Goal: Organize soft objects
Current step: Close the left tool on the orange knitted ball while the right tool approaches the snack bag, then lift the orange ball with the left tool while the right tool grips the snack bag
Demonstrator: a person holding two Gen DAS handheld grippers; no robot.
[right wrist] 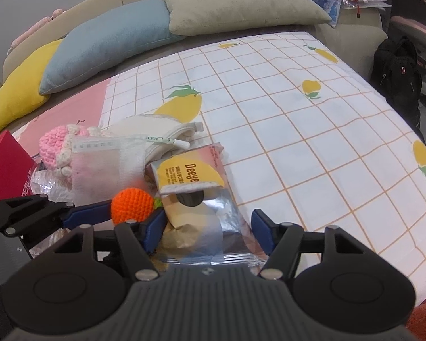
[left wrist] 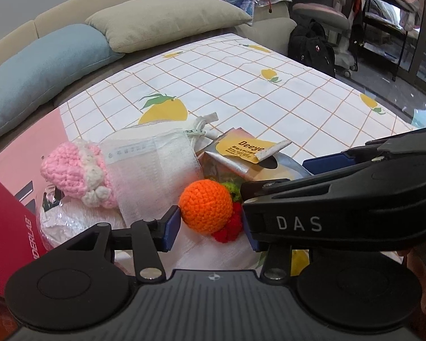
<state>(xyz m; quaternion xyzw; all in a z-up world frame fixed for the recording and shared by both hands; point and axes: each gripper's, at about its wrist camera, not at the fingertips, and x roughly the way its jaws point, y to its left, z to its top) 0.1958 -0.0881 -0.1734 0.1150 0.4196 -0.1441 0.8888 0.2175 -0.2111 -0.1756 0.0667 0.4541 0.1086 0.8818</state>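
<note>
Task status: early stage, as judged from the layout. The soft objects lie in one unsorted pile near the left edge of the lemon-print tablecloth (right wrist: 298,119); nothing appears set apart yet.

Pile contents:
- Crocheted orange ball (left wrist: 206,206) with green and red crochet parts attached.
- Pink crocheted piece (left wrist: 71,170) with cream trim.
- White gauze pouch (left wrist: 153,170), leaning on the pink piece.
- Cream cloth bag (right wrist: 156,130) behind the pouch; contents cannot be determined.
- Silver foil packet (right wrist: 196,193) with a yellow label, its top torn open; a dark round item shows at the opening.
- Clear plastic wrap (left wrist: 71,224) under the pink piece.

A red box (left wrist: 5,227) stands at the left edge of the pile; its interior is not visible.

Left gripper (left wrist: 210,227): jaws moderately wide, set either side of the orange ball, one pad just beside it, no visible squeeze.

Right gripper (right wrist: 207,233): jaws wide, straddling the foil packet without clamping it.

Remaining: all sorting.
</note>
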